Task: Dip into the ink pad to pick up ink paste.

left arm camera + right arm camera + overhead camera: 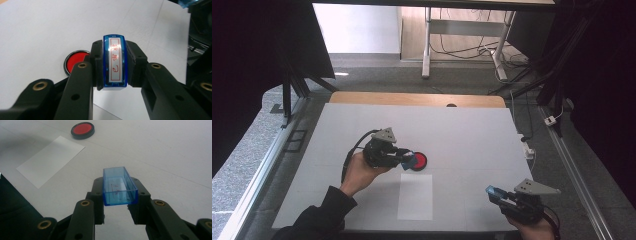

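Stamp (114,63) clamped, left hand-held gripper (408,161) | cap (119,186) clamped, right hand-held gripper (495,194), near table edge (452,231)

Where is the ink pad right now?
In the high view the ink pad lies mid-table, just beyond the white paper, beside the stamp held in the left gripper.

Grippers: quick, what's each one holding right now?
Left gripper: shut on the stamp, beside the ink pad.
Right gripper: shut on the blue cap.
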Tool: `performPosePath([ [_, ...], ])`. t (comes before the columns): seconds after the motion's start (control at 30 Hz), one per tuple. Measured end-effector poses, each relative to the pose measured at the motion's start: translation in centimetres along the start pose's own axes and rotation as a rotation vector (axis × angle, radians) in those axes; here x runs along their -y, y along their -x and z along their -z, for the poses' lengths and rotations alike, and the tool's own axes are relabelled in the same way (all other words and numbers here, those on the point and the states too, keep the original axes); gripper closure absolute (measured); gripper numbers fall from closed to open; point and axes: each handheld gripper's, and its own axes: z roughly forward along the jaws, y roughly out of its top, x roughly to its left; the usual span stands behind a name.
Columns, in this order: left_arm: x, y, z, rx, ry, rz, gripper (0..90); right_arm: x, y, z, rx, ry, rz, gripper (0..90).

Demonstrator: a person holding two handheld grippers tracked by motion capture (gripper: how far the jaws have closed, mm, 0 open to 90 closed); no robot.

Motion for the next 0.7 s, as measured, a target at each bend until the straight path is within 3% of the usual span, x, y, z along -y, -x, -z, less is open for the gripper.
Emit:
performPosePath([
  [0.47, -1.4, -1.5, -3.6, -0.046, -0.052, 0.019, 70.5, 0.0, 0.0, 0.0, -0.001, -0.005, 0.005, 68.7],
  [0.7, -1.4, -2.4, -5.1, -0.089, -0.095, 0.043, 70.5, 0.0, -0.1, -0.1, -0.001, -0.009, 0.007, 68.7],
])
